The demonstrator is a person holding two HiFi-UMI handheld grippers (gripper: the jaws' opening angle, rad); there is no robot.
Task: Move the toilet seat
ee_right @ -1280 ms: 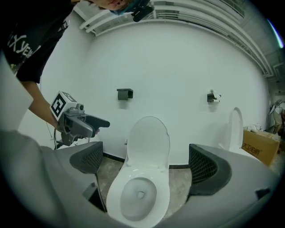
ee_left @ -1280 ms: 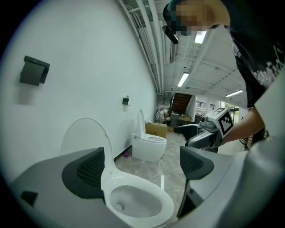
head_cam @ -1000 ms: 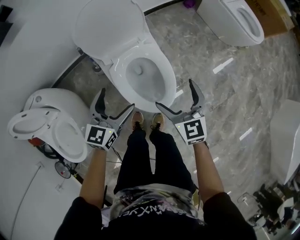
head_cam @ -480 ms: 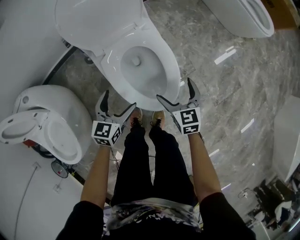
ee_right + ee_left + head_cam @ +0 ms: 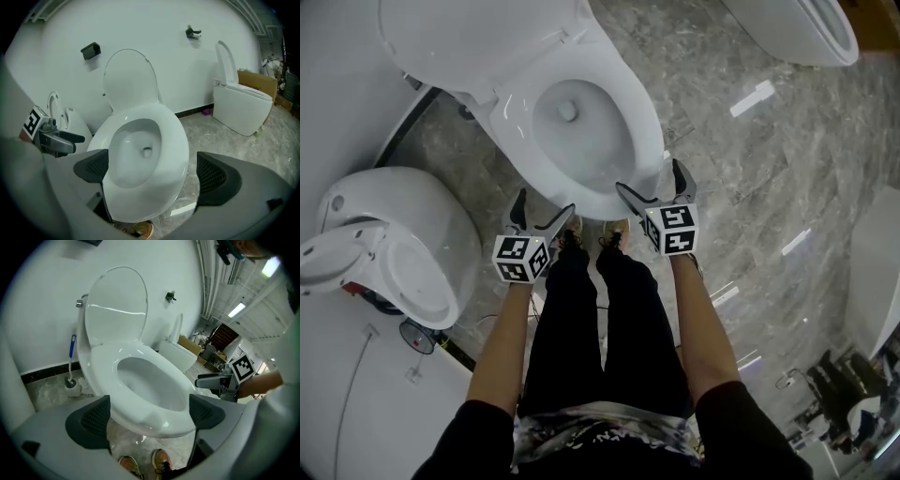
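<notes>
A white toilet stands ahead with its seat [image 5: 630, 159] lying down on the bowl and its lid [image 5: 478, 37] raised against the wall. My left gripper [image 5: 546, 202] is open just off the front left of the rim. My right gripper [image 5: 648, 176] is open at the front right edge. In the left gripper view the seat [image 5: 105, 376] fills the gap between the pads, and the lid [image 5: 117, 305] stands upright behind. The right gripper view shows the seat [image 5: 177, 145] between its open jaws. Neither gripper holds anything.
A second toilet [image 5: 384, 234] with its lid tilted open sits close on the left, and a third [image 5: 802, 28] at the far right. A toilet brush [image 5: 70, 364] stands by the wall. A cardboard box [image 5: 257, 82] is behind the right toilet. My shoes [image 5: 591, 239] touch the bowl's foot.
Both grippers have moved forward and slightly up the picture, closer to the toilet's front rim, staying open. The toilet now sits nearer in the head view.
</notes>
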